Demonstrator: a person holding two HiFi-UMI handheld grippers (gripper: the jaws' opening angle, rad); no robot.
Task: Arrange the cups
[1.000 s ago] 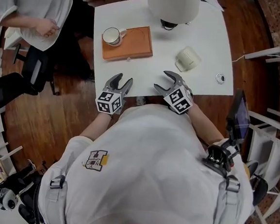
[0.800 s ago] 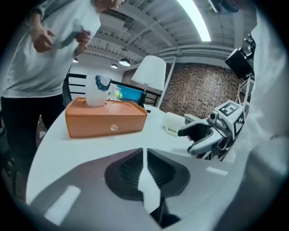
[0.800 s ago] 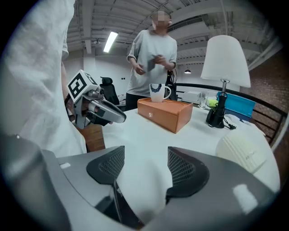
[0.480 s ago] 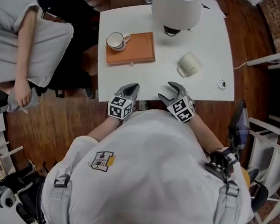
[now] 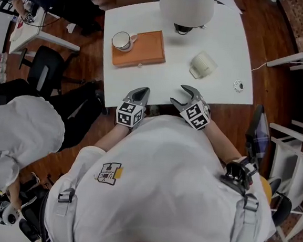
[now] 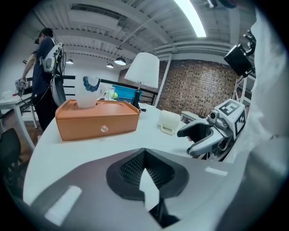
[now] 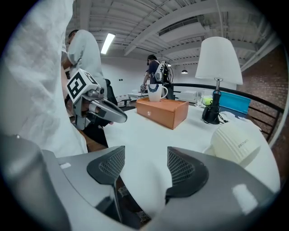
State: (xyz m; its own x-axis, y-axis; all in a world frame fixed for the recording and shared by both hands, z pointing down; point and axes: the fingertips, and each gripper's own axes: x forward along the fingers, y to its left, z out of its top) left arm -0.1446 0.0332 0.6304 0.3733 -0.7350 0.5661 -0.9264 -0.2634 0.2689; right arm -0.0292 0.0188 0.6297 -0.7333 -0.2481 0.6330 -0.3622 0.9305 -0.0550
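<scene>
Your left gripper (image 5: 138, 94) has just shut on nothing, your right gripper (image 5: 178, 95) gapes empty, so the mug (image 5: 121, 40) on the box (image 5: 144, 49) ahead and the ribbed cup (image 5: 203, 64) beyond your right gripper lie ungrasped.

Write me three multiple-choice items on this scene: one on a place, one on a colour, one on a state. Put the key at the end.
1. Where does the white mug stand?
A. on the box
B. on the floor
C. on a chair

2. What colour is the box?
A. green
B. orange-brown
C. black

3. How do the jaws stand?
A. both pairs apart
B. left gripper shut, right gripper open, both empty
C. both shut on a cup

Key:
1 A: the mug sits on top of the box, at one corner.
2 B: the head view and both gripper views show it orange-brown.
3 B: the left jaws meet, and the right jaws stand apart with only the table showing between them.
</scene>
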